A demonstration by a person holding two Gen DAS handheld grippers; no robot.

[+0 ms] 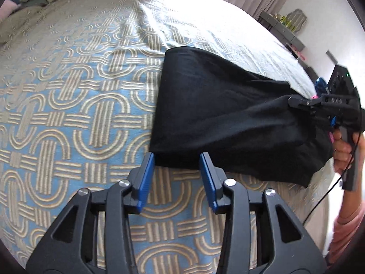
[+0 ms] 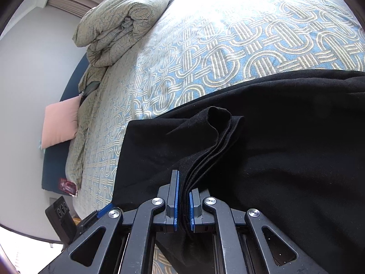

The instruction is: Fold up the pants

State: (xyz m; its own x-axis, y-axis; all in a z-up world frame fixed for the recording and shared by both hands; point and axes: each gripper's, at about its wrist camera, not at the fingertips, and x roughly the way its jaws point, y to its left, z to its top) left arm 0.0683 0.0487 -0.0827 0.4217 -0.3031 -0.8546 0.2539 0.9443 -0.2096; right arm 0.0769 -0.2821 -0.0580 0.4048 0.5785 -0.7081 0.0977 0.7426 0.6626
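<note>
From my left tongs' camera, the black pants (image 1: 219, 114) lie on the patterned bedspread (image 1: 68, 114), toward the bed's right edge. My left tongs (image 1: 176, 159) stand partly wide, one blue pad at the near corner of the cloth, nothing pinched yet. I think they sit there so I can grab that corner. My right tongs (image 1: 298, 104) hold the other end up by the bed's edge, so the cloth stays stretched.

From my right tongs' camera, my right tongs (image 2: 183, 194) are squeezed tight on a bunch of pants (image 2: 273, 148) layers. A rolled duvet (image 2: 123, 22) sits at the far end of the bedspread (image 2: 251, 34).
</note>
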